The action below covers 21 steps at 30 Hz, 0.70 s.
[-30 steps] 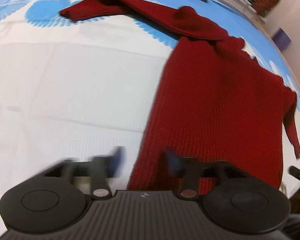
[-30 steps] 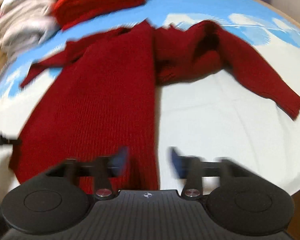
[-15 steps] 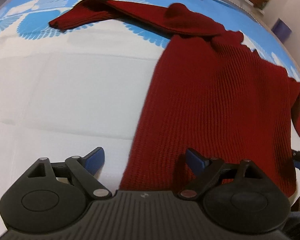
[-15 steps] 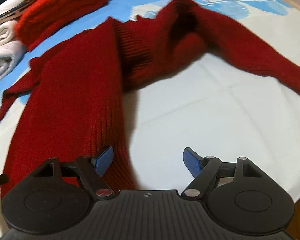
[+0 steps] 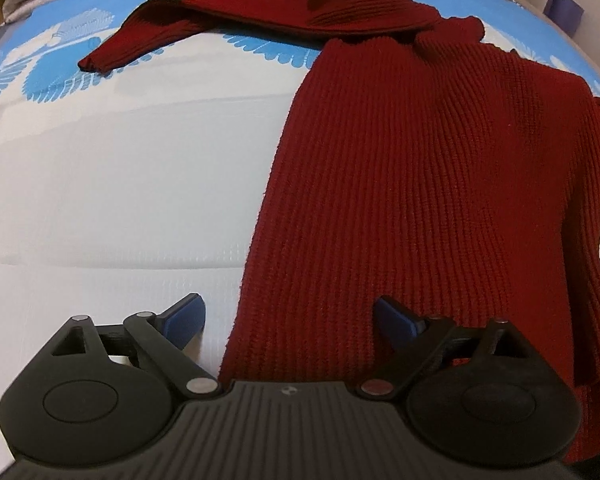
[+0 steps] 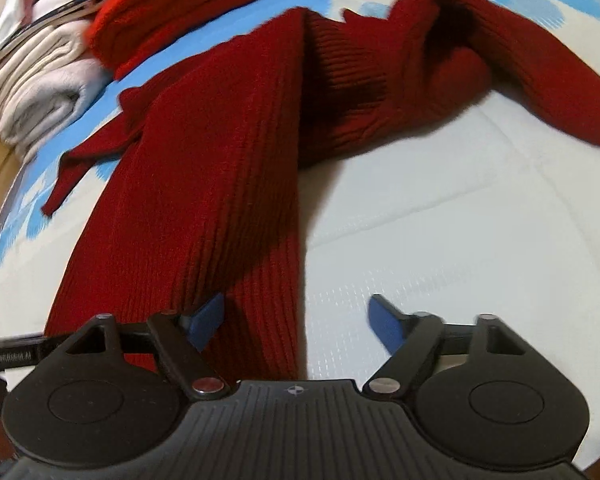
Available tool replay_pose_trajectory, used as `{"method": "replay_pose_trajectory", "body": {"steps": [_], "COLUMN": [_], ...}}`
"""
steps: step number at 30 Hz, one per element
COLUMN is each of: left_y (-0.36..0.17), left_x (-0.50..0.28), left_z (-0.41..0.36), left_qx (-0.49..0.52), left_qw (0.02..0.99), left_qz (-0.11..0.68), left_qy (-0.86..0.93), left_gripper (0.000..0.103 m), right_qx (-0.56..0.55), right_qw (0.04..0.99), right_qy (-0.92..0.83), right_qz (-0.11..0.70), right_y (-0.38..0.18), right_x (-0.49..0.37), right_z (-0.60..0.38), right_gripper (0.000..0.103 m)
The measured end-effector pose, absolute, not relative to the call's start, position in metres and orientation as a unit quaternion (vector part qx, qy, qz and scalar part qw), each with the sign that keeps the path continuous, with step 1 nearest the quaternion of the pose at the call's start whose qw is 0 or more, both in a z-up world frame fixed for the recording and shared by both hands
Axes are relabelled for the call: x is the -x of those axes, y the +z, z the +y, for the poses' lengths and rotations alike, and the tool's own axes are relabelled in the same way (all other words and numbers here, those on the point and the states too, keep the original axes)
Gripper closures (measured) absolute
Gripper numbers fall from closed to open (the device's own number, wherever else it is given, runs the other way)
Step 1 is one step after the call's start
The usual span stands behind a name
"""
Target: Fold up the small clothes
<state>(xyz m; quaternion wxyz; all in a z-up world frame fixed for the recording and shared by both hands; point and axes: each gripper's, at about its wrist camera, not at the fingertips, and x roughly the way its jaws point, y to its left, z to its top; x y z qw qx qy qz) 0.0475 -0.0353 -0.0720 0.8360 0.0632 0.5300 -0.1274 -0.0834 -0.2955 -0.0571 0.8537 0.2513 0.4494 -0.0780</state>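
Note:
A dark red ribbed sweater (image 5: 420, 180) lies flat on a white and blue sheet (image 5: 100, 180), one sleeve (image 5: 160, 28) stretched out to the far left. My left gripper (image 5: 290, 316) hovers low over the sweater's near left edge. Its jaws are opening wide, with that edge between them and neither pad pressing. In the right wrist view the sweater (image 6: 204, 184) runs away from me, its other sleeve (image 6: 540, 80) bunched at the far right. My right gripper (image 6: 296, 318) straddles the near right corner of the hem. Its jaws are closing, still apart, with the fabric between them.
Folded white clothes (image 6: 40, 92) and a folded bright red knit (image 6: 180, 0) are stacked at the far left of the sheet. Part of the other gripper (image 6: 8, 356) shows at the left edge. The sheet's near edge drops off at the lower right.
Both grippers have come down closer to the sweater's near hem. The left jaws have spread wider across its left edge. The right gripper now straddles the right corner.

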Motion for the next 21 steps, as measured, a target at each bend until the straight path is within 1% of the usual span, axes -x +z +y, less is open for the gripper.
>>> {"method": "replay_pose_trajectory", "body": {"steps": [1, 2, 5, 7, 11, 12, 13, 16, 18, 19, 20, 21], "left_y": [-0.073, -0.073, -0.073, -0.072, -0.073, -0.073, -0.073, -0.073, -0.073, -0.073, -0.073, -0.074], "left_x": [-0.048, -0.049, -0.049, -0.048, -0.049, -0.049, -0.049, -0.050, -0.050, -0.050, -0.049, -0.049], "left_z": [-0.035, -0.034, -0.034, -0.035, -0.034, -0.033, -0.032, -0.031, -0.030, -0.031, -0.032, -0.033], "left_qx": [-0.063, -0.060, -0.060, -0.064, -0.062, -0.062, -0.062, -0.063, -0.062, -0.063, -0.065, -0.067], "left_qw": [0.834, 0.833, 0.833, 0.834, 0.833, 0.833, 0.833, 0.831, 0.831, 0.831, 0.832, 0.834], "left_qz": [0.534, 0.537, 0.538, 0.535, 0.537, 0.538, 0.538, 0.541, 0.542, 0.541, 0.539, 0.537], "left_qy": [-0.122, -0.118, -0.116, -0.116, -0.117, -0.115, -0.114, -0.114, -0.112, -0.111, -0.110, -0.109], "left_gripper": [0.003, 0.002, 0.002, 0.002, 0.001, 0.001, 0.000, 0.000, 0.000, 0.000, 0.000, 0.000], "right_qx": [-0.256, -0.246, -0.206, -0.204, -0.243, -0.245, -0.229, -0.222, -0.286, -0.315, -0.334, -0.338], "right_qw": [0.854, 0.856, 0.868, 0.869, 0.849, 0.835, 0.827, 0.826, 0.826, 0.826, 0.826, 0.827], "right_qy": [-0.068, -0.070, -0.071, -0.079, -0.161, -0.196, -0.235, -0.278, -0.254, -0.238, -0.227, -0.223], "right_qz": [0.449, 0.449, 0.447, 0.444, 0.442, 0.451, 0.456, 0.437, 0.414, 0.403, 0.394, 0.389], "right_y": [-0.056, -0.055, -0.052, -0.050, -0.050, -0.053, -0.054, -0.047, -0.047, -0.047, -0.046, -0.045], "right_x": [0.086, 0.086, 0.083, 0.083, 0.096, 0.102, 0.109, 0.118, 0.124, 0.124, 0.123, 0.123], "right_z": [-0.295, -0.292, -0.282, -0.284, -0.305, -0.310, -0.316, -0.330, -0.345, -0.349, -0.351, -0.351], "right_gripper": [0.084, 0.091, 0.094, 0.096, 0.097, 0.103, 0.103, 0.103, 0.098, 0.098, 0.087, 0.063]}}
